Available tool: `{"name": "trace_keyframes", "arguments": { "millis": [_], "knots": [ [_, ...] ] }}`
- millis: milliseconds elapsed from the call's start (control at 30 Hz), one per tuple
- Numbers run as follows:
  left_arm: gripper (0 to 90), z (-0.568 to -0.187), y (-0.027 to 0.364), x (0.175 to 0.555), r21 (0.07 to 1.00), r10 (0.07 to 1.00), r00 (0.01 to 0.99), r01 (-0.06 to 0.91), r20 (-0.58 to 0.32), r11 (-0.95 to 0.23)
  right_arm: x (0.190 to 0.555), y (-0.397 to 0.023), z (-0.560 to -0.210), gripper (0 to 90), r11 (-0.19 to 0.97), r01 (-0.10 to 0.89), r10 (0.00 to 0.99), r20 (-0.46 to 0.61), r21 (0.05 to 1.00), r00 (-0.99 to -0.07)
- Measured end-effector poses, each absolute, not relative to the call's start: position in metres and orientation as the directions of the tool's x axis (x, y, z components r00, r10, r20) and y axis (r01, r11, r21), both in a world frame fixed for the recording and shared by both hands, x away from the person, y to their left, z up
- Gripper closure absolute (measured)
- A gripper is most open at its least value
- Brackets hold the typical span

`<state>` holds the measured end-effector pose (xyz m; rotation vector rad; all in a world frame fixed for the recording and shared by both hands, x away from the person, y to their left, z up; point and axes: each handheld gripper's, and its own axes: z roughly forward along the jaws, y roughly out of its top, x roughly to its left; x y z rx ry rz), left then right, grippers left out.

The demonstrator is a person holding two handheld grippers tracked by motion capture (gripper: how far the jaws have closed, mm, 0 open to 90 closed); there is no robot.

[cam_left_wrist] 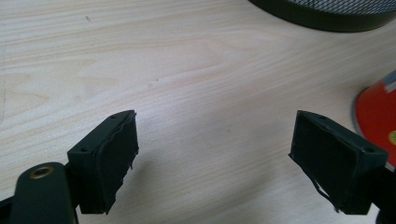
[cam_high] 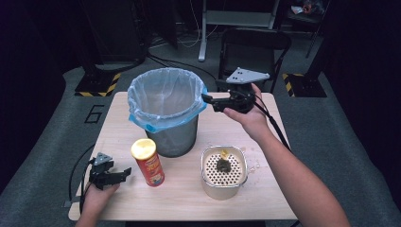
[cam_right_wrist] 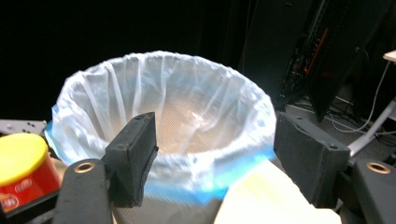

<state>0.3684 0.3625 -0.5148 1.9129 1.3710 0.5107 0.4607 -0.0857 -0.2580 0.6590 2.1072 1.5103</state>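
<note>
A mesh waste bin (cam_high: pixel 171 125) lined with a pale blue bag (cam_high: pixel 163 97) stands at the table's middle back. My right gripper (cam_high: pixel 208 100) is held open at the bin's right rim, its jaws apart with nothing between them; the bag's mouth (cam_right_wrist: pixel 173 116) lies just ahead of it. A red chip can with a yellow lid (cam_high: pixel 147 162) stands upright in front of the bin. My left gripper (cam_high: pixel 126 173) rests open just left of the can, whose red side (cam_left_wrist: pixel 378 126) shows beside the right jaw.
A beige tray with a perforated insert (cam_high: pixel 223 171) holds a dark scrap and a yellow bit at front right. A folding chair (cam_high: pixel 253 47) stands behind the wooden table (cam_high: pixel 236 127). Bare wood lies left of the bin.
</note>
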Motion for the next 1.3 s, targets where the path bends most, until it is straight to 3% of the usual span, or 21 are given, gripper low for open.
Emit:
{"name": "trace_keyframes", "arguments": {
  "millis": [367, 900, 1300],
  "knots": [
    [11.8, -0.481, 0.355, 0.354, 0.779, 0.905, 0.414, 0.599, -0.102, -0.186, 0.447, -0.130, -0.275, 30.4, 0.292, 0.094, 0.653, -0.126, 0.952, -0.746],
    [11.7, -0.459, 0.325, 0.320, 0.808, 0.840, 0.523, 0.552, -0.142, -0.207, 0.437, -0.166, -0.308, 30.3, 0.296, 0.161, 0.713, -0.106, 0.942, -0.693],
    [11.9, -0.460, 0.286, 0.331, 0.805, 0.781, 0.612, 0.522, -0.125, -0.281, 0.431, -0.179, -0.321, 30.3, 0.299, 0.187, 0.724, -0.094, 0.936, -0.683]
  ]
}}
